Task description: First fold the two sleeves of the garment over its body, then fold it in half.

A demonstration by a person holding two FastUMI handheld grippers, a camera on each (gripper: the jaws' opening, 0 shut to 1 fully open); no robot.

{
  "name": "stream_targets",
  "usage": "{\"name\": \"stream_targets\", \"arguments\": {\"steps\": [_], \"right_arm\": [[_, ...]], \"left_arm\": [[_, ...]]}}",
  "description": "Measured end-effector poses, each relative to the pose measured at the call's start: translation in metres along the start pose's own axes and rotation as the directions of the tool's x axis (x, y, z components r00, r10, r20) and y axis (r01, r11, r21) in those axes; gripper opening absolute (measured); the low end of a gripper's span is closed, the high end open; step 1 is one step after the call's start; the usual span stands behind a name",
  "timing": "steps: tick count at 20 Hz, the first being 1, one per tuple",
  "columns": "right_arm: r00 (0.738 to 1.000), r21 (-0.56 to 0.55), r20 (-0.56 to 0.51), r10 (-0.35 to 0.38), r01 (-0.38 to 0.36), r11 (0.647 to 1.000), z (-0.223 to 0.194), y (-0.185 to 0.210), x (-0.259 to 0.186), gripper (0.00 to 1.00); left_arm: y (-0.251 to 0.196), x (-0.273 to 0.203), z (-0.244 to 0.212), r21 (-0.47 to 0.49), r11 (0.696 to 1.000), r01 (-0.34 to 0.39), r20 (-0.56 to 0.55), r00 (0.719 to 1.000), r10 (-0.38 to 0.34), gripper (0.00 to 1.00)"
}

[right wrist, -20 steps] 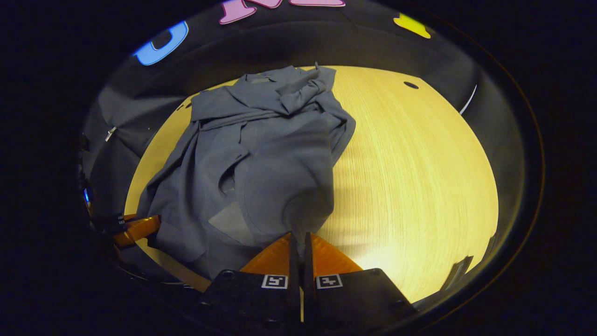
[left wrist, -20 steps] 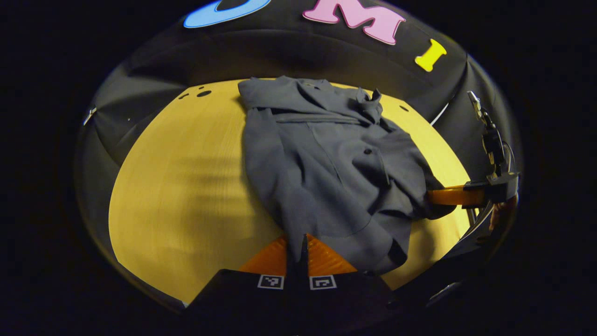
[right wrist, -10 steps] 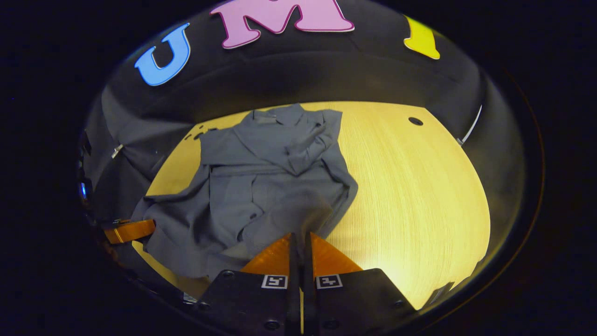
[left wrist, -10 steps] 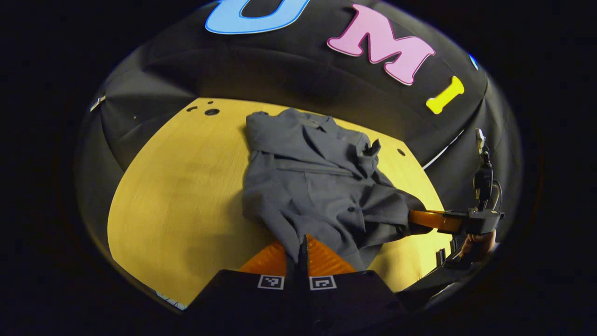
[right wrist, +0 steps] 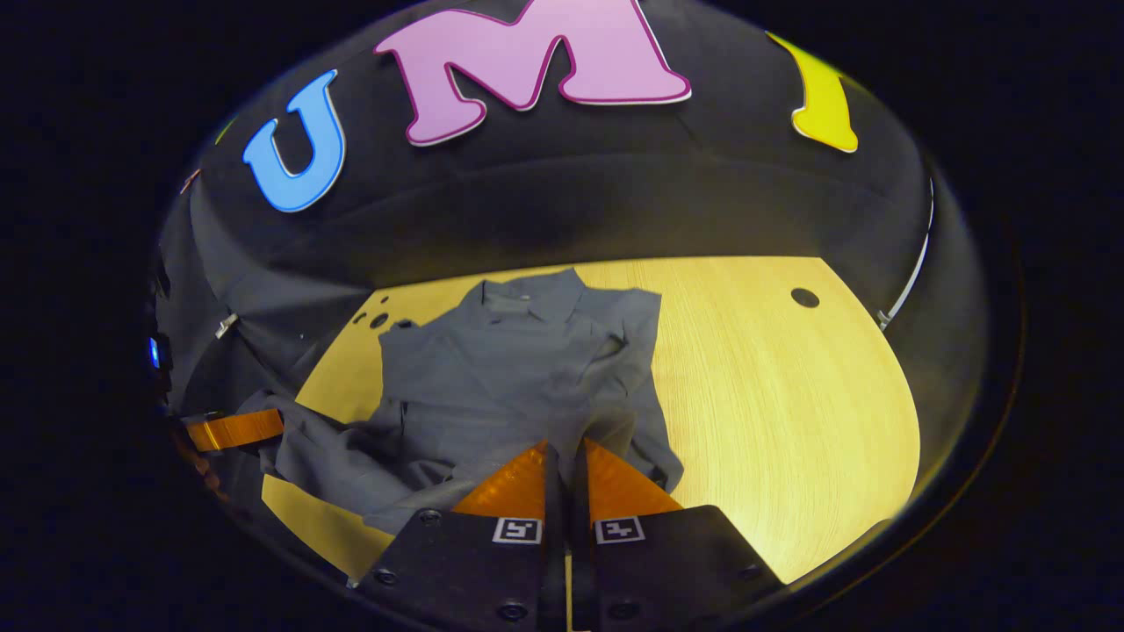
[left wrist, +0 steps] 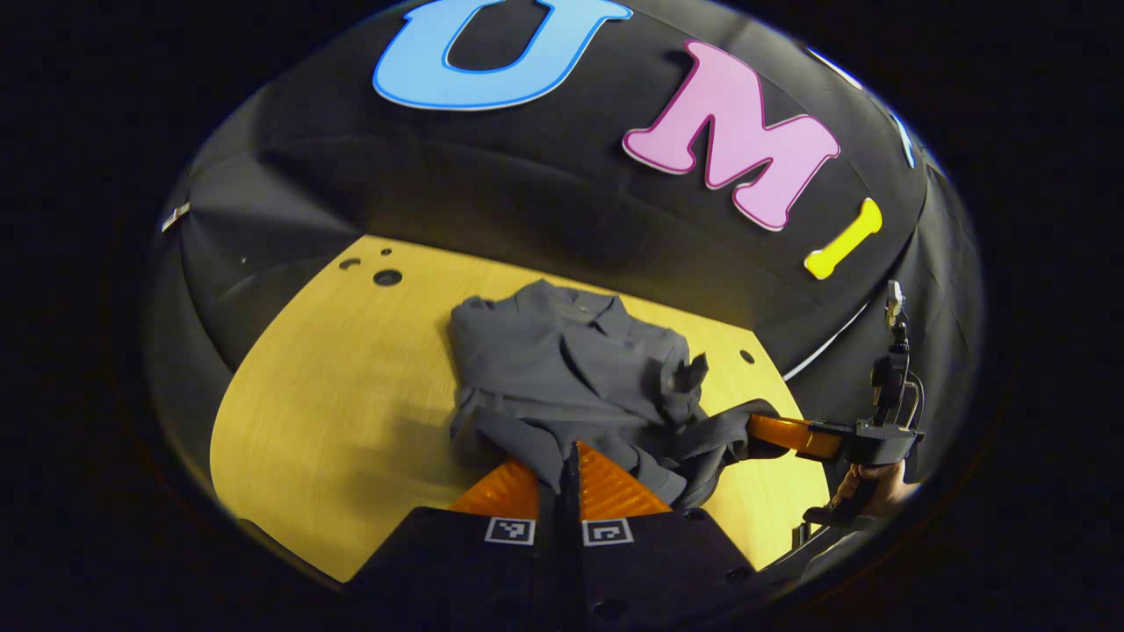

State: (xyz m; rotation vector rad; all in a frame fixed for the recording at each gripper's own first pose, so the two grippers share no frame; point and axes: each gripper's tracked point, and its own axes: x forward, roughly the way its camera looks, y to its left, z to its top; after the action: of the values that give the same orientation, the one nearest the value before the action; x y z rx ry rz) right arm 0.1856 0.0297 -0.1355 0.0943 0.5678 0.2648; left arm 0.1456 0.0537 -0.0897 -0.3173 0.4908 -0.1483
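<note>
The grey, collared cloth garment [left wrist: 571,386] was seen lying on the yellow wooden desk [left wrist: 325,395] toward its far edge, both sleeves apparently already laid over the body. The half-fold was judged to be the step in hand. The left tongs [left wrist: 571,456] were clamped on the near hem, and the right tongs [right wrist: 566,452] were likewise closed on grey cloth at the hem's other end. The hem was being held raised above the desk. For the next move, both hem corners would need to be carried evenly toward the collar [right wrist: 518,303], lowered there, and only then released.
</note>
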Motion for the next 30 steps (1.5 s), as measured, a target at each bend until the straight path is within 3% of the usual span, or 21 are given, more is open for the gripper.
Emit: {"name": "stream_targets", "arguments": {"steps": [6,13,19,24,25,26,27,29,30], "right_arm": [[0.993,0.012,0.118,-0.007,0.006,1.000,0.080,-0.008,0.041,0.07],[0.973,0.037,0.228,-0.030,0.023,0.999,0.149,-0.020,0.117,0.07],[0.963,0.063,0.256,-0.083,0.069,0.996,0.158,-0.040,0.191,0.07],[0.965,0.014,0.232,-0.119,0.120,0.993,0.138,-0.051,0.219,0.10],[0.963,-0.002,0.235,-0.133,0.138,0.990,0.138,-0.055,0.217,0.21],[0.958,-0.010,0.239,-0.160,0.167,0.986,0.140,-0.060,0.213,0.22],[0.952,-0.013,0.251,-0.174,0.183,0.983,0.145,-0.062,0.205,0.46],[0.938,-0.005,0.292,-0.189,0.199,0.980,0.157,-0.064,0.189,0.56],[0.931,-0.001,0.311,-0.192,0.202,0.979,0.164,-0.064,0.175,0.83]], "left_arm": [[0.002,0.052,0.080,0.027,1.000,0.004,0.110,0.994,-0.007,0.02],[0.025,0.147,0.153,-0.006,1.000,-0.010,0.193,0.981,0.011,0.05],[0.057,0.226,0.162,-0.020,0.999,-0.030,0.209,0.977,0.033,0.05],[0.069,0.257,0.146,-0.010,0.997,-0.072,0.177,0.982,0.072,0.12],[0.068,0.258,0.148,0.003,0.997,-0.083,0.179,0.980,0.081,0.13],[0.066,0.255,0.151,0.016,0.996,-0.089,0.183,0.979,0.084,0.16],[0.062,0.249,0.154,0.031,0.995,-0.091,0.187,0.979,0.084,0.32],[0.055,0.234,0.161,0.072,0.993,-0.094,0.212,0.974,0.077,0.63],[0.050,0.223,0.168,0.091,0.991,-0.102,0.234,0.969,0.078,0.66]]}}
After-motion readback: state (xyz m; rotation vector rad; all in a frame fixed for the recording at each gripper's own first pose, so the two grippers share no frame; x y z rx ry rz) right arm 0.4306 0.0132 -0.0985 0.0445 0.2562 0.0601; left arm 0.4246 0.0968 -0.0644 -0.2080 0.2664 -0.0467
